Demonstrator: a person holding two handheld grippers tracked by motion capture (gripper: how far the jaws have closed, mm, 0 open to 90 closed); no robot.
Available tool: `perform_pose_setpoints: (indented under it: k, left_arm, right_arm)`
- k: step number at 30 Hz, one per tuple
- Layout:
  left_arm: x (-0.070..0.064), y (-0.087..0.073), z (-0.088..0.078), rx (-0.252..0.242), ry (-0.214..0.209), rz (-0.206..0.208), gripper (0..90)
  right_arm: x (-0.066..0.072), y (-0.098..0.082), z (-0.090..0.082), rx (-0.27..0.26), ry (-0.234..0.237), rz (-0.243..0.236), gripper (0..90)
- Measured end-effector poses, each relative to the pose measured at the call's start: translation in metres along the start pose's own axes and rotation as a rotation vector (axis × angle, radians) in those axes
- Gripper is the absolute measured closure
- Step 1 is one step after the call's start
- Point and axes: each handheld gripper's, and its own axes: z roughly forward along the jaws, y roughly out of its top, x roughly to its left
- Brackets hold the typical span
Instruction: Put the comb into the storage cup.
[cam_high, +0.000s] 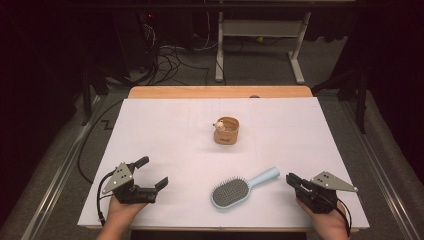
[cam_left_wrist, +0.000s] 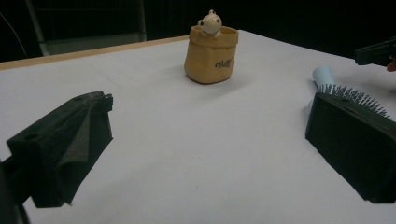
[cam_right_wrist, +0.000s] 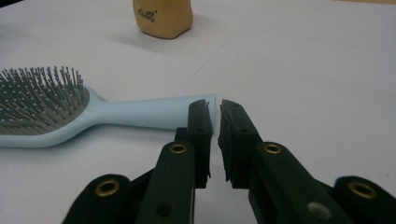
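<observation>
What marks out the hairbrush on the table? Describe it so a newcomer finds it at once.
On the white table, look at the near edge, between the left gripper and right gripper. The hairbrush lies flat there, bristles up, its handle pointing toward the right gripper. Its pale blue body sets it apart from the tan pouch farther back.

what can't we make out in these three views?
- Inside of the tan fabric pouch: hidden by its own wall in the left gripper view, too small in the high view.
- Pouch top and small cream bear figure: cut off by the top edge in the right gripper view.
- Pale blue hairbrush head: cut off by the left edge in the right gripper view; in the left gripper view a jaw covers most of it.
- Pouch lettering: blurred.
</observation>
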Motion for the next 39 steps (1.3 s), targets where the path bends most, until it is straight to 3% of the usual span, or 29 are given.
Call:
perform_pose_setpoints:
  k: [5,14,20,24,25,27,35,39]
  left_arm:
    - [0.000,0.000,0.000,-0.002,-0.002,0.002,1.6]
    - [0.000,0.000,0.000,-0.002,-0.004,0.005,1.8]
    - [0.000,0.000,0.000,-0.006,-0.005,0.003,1.9]
    - [0.000,0.000,-0.001,-0.008,-0.003,0.005,2.0]
    - [0.000,0.000,-0.001,-0.008,-0.004,0.004,2.0]
    - [0.000,0.000,-0.001,-0.008,-0.004,0.003,2.0]
    - [0.000,0.001,-0.002,-0.011,-0.006,0.004,2.3]
    - [0.000,0.001,-0.002,-0.011,-0.007,0.004,2.3]
  right_arm:
    - [0.000,0.000,-0.001,-0.004,0.004,0.006,89.6]
    - [0.000,0.002,-0.001,-0.001,0.026,0.007,90.0]
    - [0.009,0.002,0.004,0.039,0.081,-0.019,90.0]
    - [0.022,0.003,0.009,0.059,0.149,-0.041,90.0]
    - [0.032,0.003,0.012,0.073,0.191,-0.067,90.0]
    - [0.036,0.004,0.014,0.081,0.207,-0.076,90.0]
    - [0.081,0.002,0.028,0.152,0.342,-0.192,90.0]
    - [0.097,0.001,0.033,0.183,0.376,-0.232,90.0]
